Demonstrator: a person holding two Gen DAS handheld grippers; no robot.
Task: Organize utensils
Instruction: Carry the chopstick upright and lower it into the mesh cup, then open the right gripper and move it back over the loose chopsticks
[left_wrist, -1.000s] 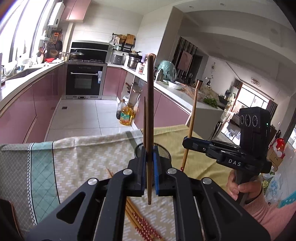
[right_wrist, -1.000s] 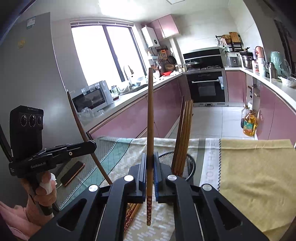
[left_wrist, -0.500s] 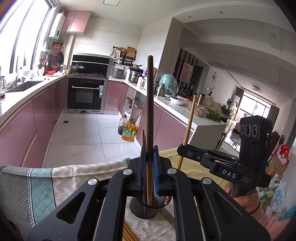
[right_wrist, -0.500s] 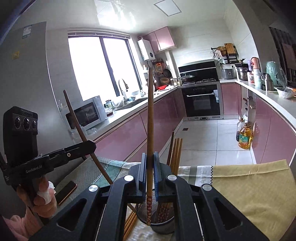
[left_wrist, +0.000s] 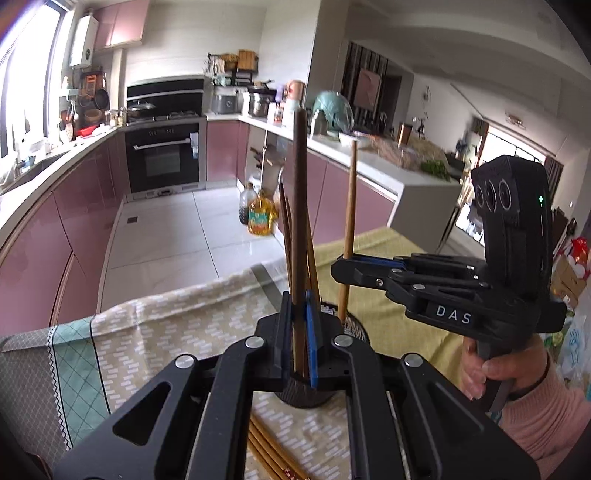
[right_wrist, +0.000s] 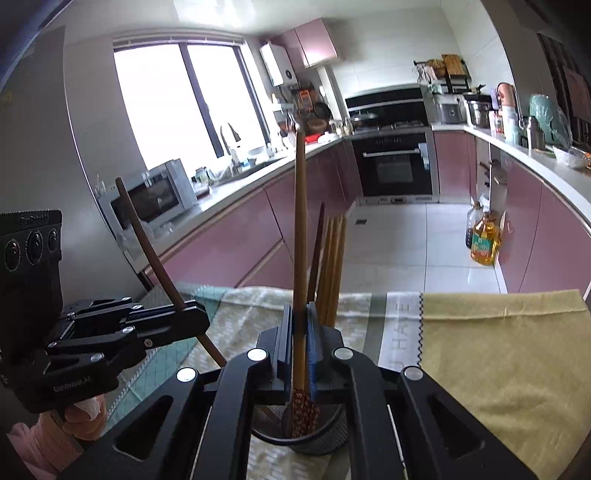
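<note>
Two tongs each pinch one upright chopstick above a dark mesh holder on the cloth-covered table. Left tongs clamp a dark chopstick whose lower end dips toward the holder. Right tongs clamp a lighter chopstick, its patterned tip inside the holder. More chopsticks stand in the holder just behind; others lie flat on the table beside it.

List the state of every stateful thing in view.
left gripper: shut on dark chopstick, upright
right gripper: shut on light chopstick, tip inside mesh holder
mesh holder: upright, chopsticks standing inside
loose chopsticks: flat on tablecloth
oven: door closed
</note>
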